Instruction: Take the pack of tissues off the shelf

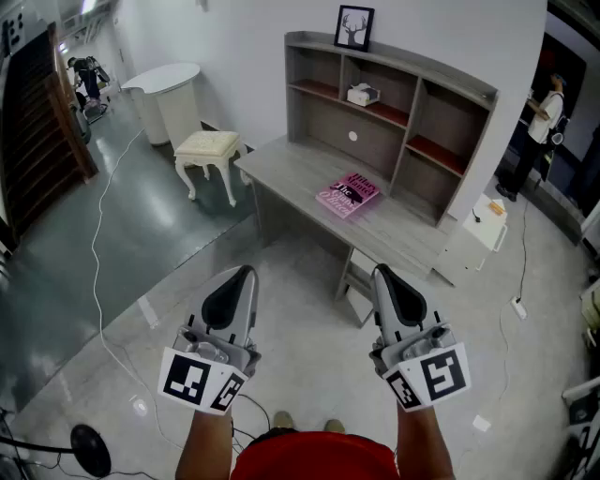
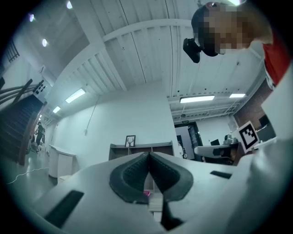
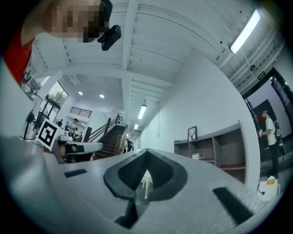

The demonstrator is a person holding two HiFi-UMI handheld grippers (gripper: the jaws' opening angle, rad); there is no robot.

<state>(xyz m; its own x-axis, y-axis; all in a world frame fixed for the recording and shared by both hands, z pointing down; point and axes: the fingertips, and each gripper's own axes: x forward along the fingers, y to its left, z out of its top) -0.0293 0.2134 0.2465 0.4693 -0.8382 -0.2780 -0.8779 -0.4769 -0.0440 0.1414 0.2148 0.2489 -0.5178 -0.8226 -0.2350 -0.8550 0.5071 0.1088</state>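
The pack of tissues (image 1: 362, 94) is a small white pack on the middle shelf of the grey desk hutch (image 1: 450, 112); it also shows small in the right gripper view (image 3: 198, 156). In the head view both grippers are held over the floor, well short of the desk (image 1: 281, 169). My left gripper (image 1: 246, 272) has its jaws pressed together with nothing between them, as its own view shows (image 2: 149, 155). My right gripper (image 1: 382, 272) is likewise shut and empty (image 3: 146, 153).
A pink book (image 1: 349, 195) lies on the desk and a framed deer picture (image 1: 353, 27) stands on top of the hutch. A white stool (image 1: 208, 150) sits left of the desk. A person (image 1: 544, 117) stands far right. A cable (image 1: 98, 234) runs across the floor.
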